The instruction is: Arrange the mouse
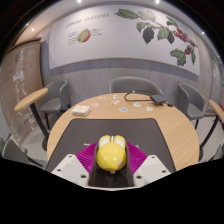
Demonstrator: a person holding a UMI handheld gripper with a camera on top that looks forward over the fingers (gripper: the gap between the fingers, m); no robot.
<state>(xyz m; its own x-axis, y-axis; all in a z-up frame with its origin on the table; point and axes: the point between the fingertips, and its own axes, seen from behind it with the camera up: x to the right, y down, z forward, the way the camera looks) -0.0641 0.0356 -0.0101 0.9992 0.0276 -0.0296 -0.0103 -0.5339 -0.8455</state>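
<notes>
The gripper point(111, 166) was clamped on a yellow computer mouse point(111, 154), its two fingers pressing on the mouse's left and right sides so that the magenta pads point(77, 158) flared outward from the mouse on either hand. The mouse sat between the fingertips with its split buttons and small scroll wheel facing up and away, held over a dark mouse mat point(108, 133) that lay on the near part of a round wooden counter point(170, 125). Whether the mouse's underside touched the mat or hung just above it could not be told. The mat reached from the near rim of the counter toward its middle, and the mouse was at the mat's near end. Beyond the mat, on the far left part of the counter, lay a small pale flat object point(80, 110), and on the far right part were a few small white items point(138, 98), too small to name. Grey chairs stood around the counter: one behind it point(135, 86), one to the left point(53, 100) and one to the right point(197, 100). On the wall behind hung a large white poster point(120, 35) with green leaves, red berries and a small fruit picture printed on it.
</notes>
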